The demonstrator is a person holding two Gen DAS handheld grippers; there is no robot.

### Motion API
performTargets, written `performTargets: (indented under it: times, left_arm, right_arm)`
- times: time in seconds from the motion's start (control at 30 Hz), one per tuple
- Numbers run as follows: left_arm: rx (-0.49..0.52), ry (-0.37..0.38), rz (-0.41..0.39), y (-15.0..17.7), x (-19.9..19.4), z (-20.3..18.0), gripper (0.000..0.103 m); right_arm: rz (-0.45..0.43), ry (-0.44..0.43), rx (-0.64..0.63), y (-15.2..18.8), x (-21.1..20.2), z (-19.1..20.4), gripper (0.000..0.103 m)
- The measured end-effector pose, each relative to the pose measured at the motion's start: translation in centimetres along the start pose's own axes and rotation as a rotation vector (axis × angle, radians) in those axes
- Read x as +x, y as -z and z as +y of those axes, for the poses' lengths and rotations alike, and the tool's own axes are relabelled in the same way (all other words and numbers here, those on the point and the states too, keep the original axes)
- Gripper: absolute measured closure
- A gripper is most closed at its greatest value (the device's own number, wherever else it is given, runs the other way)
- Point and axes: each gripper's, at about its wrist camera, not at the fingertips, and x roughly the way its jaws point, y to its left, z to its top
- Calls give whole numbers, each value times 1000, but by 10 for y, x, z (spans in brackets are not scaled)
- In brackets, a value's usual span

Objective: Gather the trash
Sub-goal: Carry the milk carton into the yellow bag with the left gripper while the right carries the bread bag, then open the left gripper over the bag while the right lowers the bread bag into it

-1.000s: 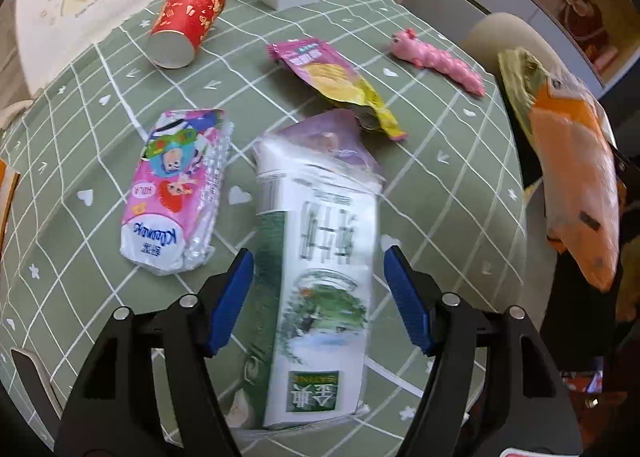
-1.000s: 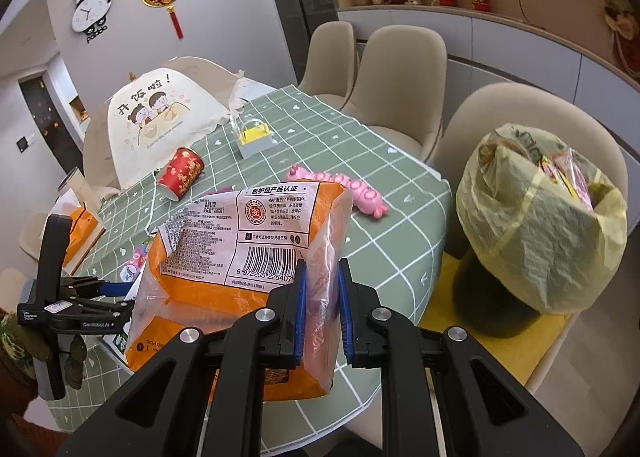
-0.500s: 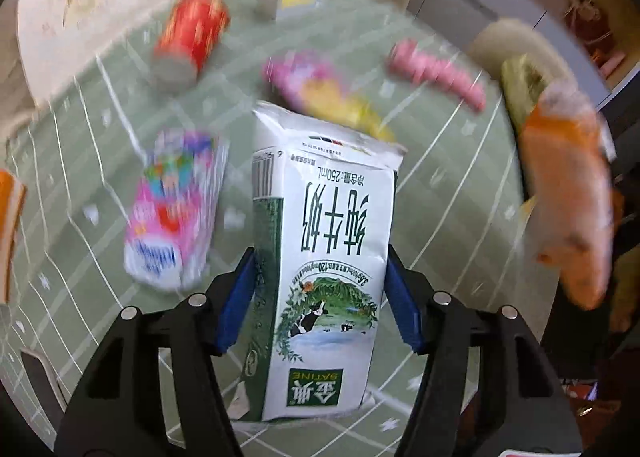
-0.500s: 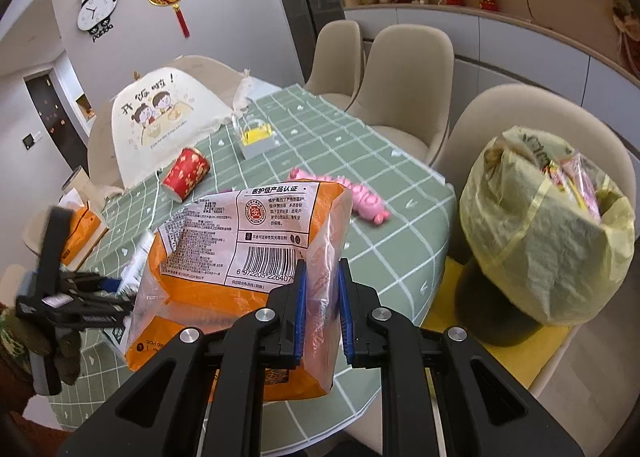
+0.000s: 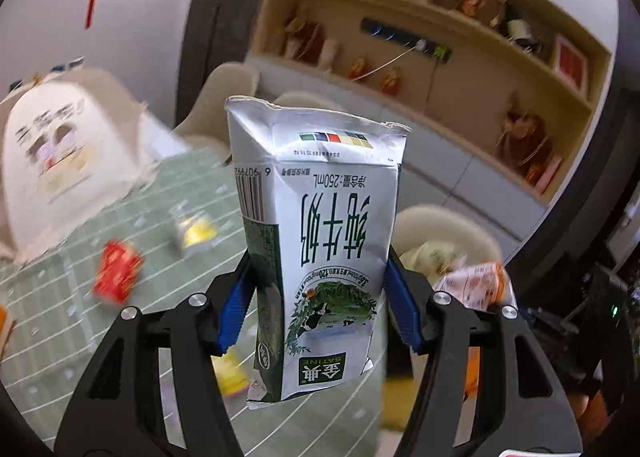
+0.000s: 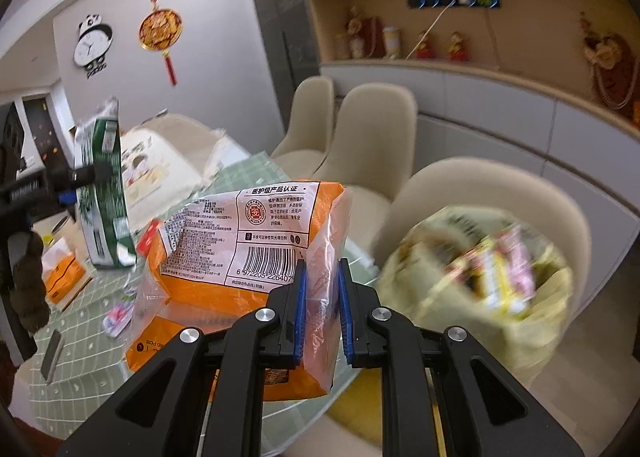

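- We note the left gripper (image 5: 318,297) clamped on the milk carton (image 5: 320,241), held clear above the table (image 5: 60,321).
- Right gripper (image 6: 322,309) pinches the orange wrapper (image 6: 248,241); the trash bag (image 6: 480,281) lies ahead-right.
- Neither item binned yet; a red cup (image 5: 116,271) remains ahead-left on the table.

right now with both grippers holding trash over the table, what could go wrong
The milk carton is pinched low in the left gripper with its torn end up, so it might tip or drip. The right gripper grips only a thin fold of the orange wrapper, which could slip before reaching the yellow trash bag.
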Motion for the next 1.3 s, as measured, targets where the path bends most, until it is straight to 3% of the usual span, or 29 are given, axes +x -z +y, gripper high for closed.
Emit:
performTargets:
  times: [0.23,0.5,0.7,0.9,1.1,1.3]
  left_arm:
    - [38,108,-36,-25,52,-83,45]
    - [43,219,40,-7,157,-170,45]
    - [73,247,125,8,222,-226,45]
    - [163,209,158,24,266,-266,45]
    - [196,150,419,63,304,-279,45]
    - [134,219,546,75,312,-271,44]
  right_arm:
    - [-56,173,18,-10,-43,-86,88]
    - [-46,355,107,2,-82,-196,88]
    - [-47,407,204,17,-98,-258,88]
    - [-52,414,275,25,-96,-291,88]
    - [-29,398,309,32,-85,-309,88]
    - [-8,362,298,19,-64,-312,88]
